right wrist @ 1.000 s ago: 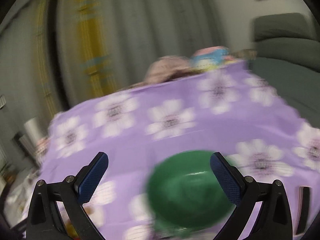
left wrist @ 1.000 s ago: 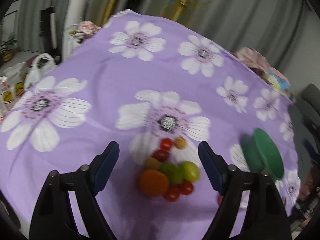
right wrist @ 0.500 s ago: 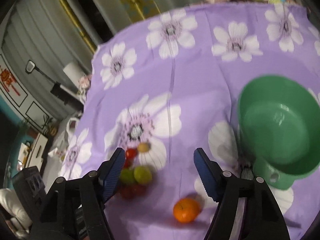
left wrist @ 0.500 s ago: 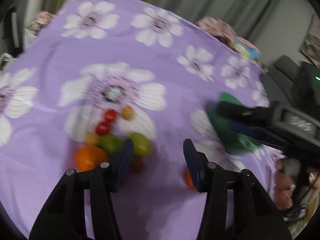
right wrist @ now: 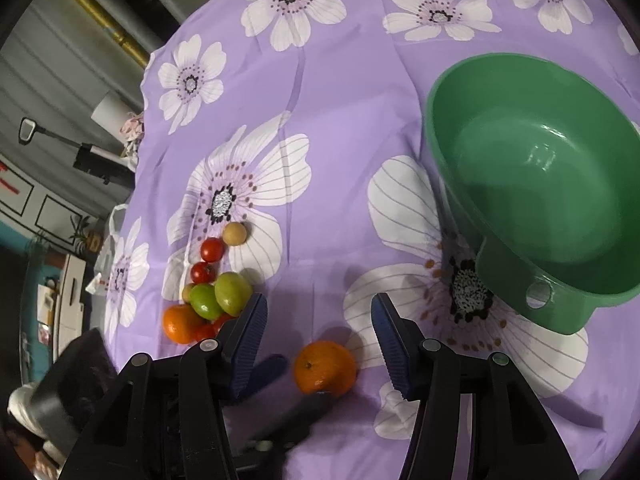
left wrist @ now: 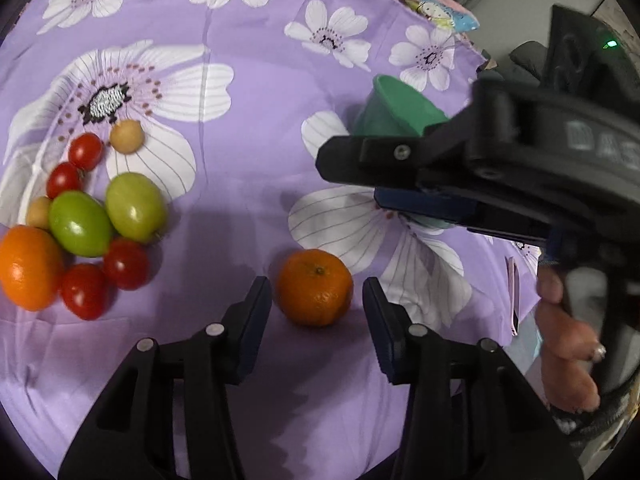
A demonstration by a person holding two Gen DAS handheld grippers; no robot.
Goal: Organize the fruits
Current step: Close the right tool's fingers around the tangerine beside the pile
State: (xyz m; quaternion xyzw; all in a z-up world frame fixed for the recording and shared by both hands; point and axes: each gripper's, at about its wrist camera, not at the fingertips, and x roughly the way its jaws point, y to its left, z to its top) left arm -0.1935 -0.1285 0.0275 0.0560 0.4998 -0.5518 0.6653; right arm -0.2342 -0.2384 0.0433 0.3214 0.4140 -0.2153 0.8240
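A lone orange (left wrist: 316, 288) lies on the purple flowered cloth (left wrist: 248, 80) between the fingers of my left gripper (left wrist: 314, 286). Its jaws are closing, and a thin gap still shows on each side of the orange. The fruit pile (left wrist: 80, 222) sits to the left: another orange, two green fruits, red tomatoes and small yellowish ones. My right gripper (right wrist: 318, 304) hangs above the cloth, jaws closing with nothing between them. The empty green bowl (right wrist: 532, 184) stands to its right. In the right wrist view the lone orange (right wrist: 325, 368) lies below the right fingertips, with a left finger (right wrist: 268, 368) beside it.
A hand (left wrist: 568, 340) holds the right gripper (left wrist: 352, 178), which reaches across in front of the bowl (left wrist: 400, 108). A thin pink object (left wrist: 514, 296) lies by the cloth's right edge. The table's left edge drops off near a white bag (right wrist: 116, 216).
Both grippers tipped downward and their jaws narrowed. The left one shifted right, from the fruit pile to the lone orange. The right one came in low beside the bowl.
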